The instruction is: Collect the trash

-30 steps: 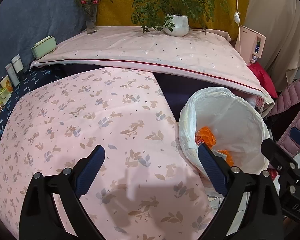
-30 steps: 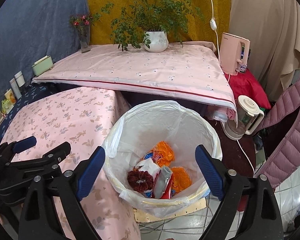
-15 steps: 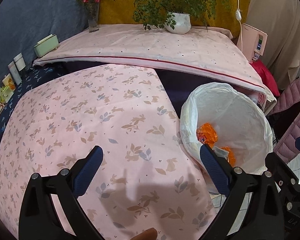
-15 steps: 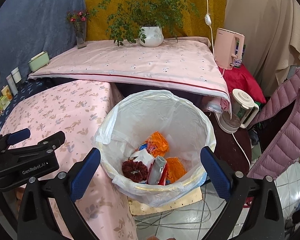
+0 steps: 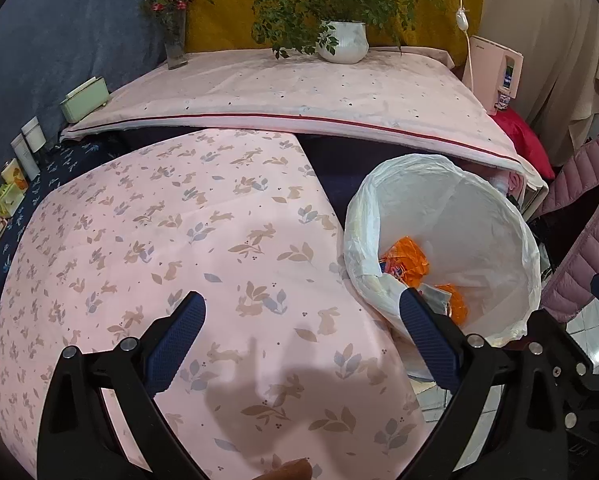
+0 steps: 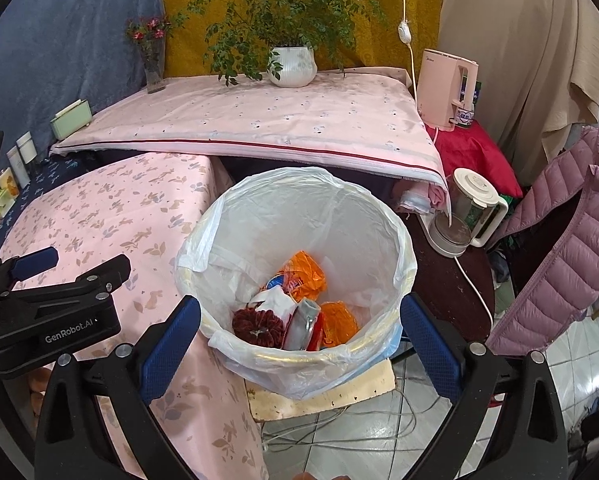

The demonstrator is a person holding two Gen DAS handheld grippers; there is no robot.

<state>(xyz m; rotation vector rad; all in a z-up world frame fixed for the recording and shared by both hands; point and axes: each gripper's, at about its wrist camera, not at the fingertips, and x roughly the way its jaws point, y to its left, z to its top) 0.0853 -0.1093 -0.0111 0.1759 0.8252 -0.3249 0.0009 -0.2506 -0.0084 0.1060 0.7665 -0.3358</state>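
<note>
Trash point(image 6: 295, 312), light crumpled wrappers and soft scraps best pinched by a loose edge, lies in the white-lined bin point(image 6: 403, 280) on the floor off the table's point(image 5: 159, 240) right edge, as left tongs point(image 5: 299, 326) and right tongs point(image 6: 299, 326) hang wide and empty.

Black left gripper point(image 5: 301, 334) and right gripper point(image 6: 299, 338), blue textured pads, silver screws, white "GenRobot.AI" lettering

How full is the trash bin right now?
Partly full. The trash bin holds orange wrappers and a dark red scrunchie at the bottom only; the liner walls above show bare.
</note>
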